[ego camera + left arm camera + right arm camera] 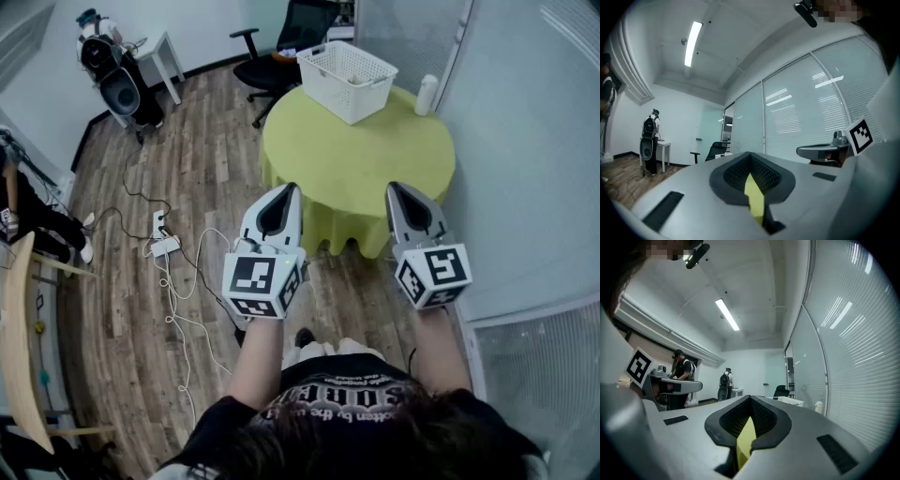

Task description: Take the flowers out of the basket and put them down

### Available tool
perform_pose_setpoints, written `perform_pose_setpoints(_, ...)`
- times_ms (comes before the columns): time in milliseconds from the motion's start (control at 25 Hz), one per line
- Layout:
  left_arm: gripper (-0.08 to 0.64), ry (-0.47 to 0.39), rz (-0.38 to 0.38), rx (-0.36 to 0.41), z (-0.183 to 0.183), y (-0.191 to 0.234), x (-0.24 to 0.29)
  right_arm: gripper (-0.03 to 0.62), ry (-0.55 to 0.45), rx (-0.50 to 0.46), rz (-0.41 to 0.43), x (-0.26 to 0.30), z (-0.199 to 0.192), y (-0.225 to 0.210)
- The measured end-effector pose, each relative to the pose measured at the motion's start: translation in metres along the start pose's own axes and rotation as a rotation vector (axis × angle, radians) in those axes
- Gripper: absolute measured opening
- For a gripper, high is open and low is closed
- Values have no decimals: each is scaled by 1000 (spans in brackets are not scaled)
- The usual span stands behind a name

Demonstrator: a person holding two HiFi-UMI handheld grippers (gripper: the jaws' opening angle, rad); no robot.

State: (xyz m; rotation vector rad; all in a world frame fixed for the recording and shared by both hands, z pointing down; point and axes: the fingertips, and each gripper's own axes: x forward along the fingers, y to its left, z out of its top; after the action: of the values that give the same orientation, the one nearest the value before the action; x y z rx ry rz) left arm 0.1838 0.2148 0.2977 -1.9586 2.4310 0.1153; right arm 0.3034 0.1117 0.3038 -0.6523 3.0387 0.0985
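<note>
A white slatted basket (347, 80) stands at the far edge of a round table with a yellow-green cloth (361, 159). No flowers show in it from the head view. My left gripper (291, 189) and right gripper (398, 187) are held side by side and level over the near edge of the table, well short of the basket. Both are shut with nothing between the jaws. In the left gripper view, the left gripper (751, 158) shows only a sliver of the cloth through its closed jaws. The right gripper (751, 400) looks the same in its own view, with the basket (790, 401) small and far off.
A white bottle (427, 95) stands at the table's right edge, beside a glass wall with blinds. A black office chair (281, 47) sits behind the table. Cables and a power strip (164, 246) lie on the wood floor to the left, near a speaker (120, 89).
</note>
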Motion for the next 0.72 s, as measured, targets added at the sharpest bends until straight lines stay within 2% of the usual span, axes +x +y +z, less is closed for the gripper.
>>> perform_pose_setpoints(280, -3, 3, -18, -16, -1, 13, 3, 29, -14, 40, 87, 15, 0, 19)
perform_pose_setpoints(720, -3, 2, -42, -11, -4, 53, 15, 29, -31, 27, 41, 52, -3, 27)
